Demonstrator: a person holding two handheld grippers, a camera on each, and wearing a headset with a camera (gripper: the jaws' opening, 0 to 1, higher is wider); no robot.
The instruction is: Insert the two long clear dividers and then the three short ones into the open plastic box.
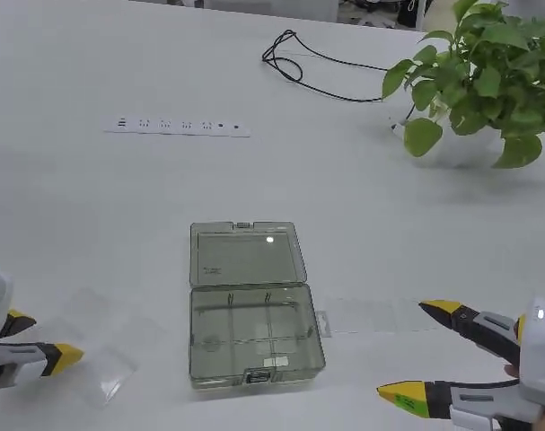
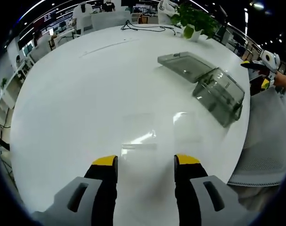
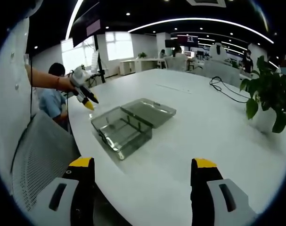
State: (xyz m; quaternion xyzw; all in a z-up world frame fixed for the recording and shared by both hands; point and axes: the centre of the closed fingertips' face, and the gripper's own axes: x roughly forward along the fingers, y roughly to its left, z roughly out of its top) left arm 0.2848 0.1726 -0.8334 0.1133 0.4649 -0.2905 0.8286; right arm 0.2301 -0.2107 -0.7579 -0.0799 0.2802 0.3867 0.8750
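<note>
The open smoky plastic box (image 1: 250,346) lies mid-table with its lid (image 1: 247,254) folded back flat. Short clear dividers (image 1: 101,346) lie on the table to its left, and long clear dividers (image 1: 371,316) lie to its right. My left gripper (image 1: 43,339) hovers open just beside the short pieces, which sit ahead of its jaws (image 2: 140,134). My right gripper (image 1: 420,350) stands open near the long strips' right end, nothing between its fingers. The box (image 3: 121,129) lies ahead of it to the left, with the left gripper (image 3: 84,96) beyond.
A white power strip (image 1: 178,126) lies at the back left, a black cable (image 1: 317,67) at the back, and a potted green plant (image 1: 479,76) at the back right. A mesh chair (image 3: 44,155) stands by the table's near edge.
</note>
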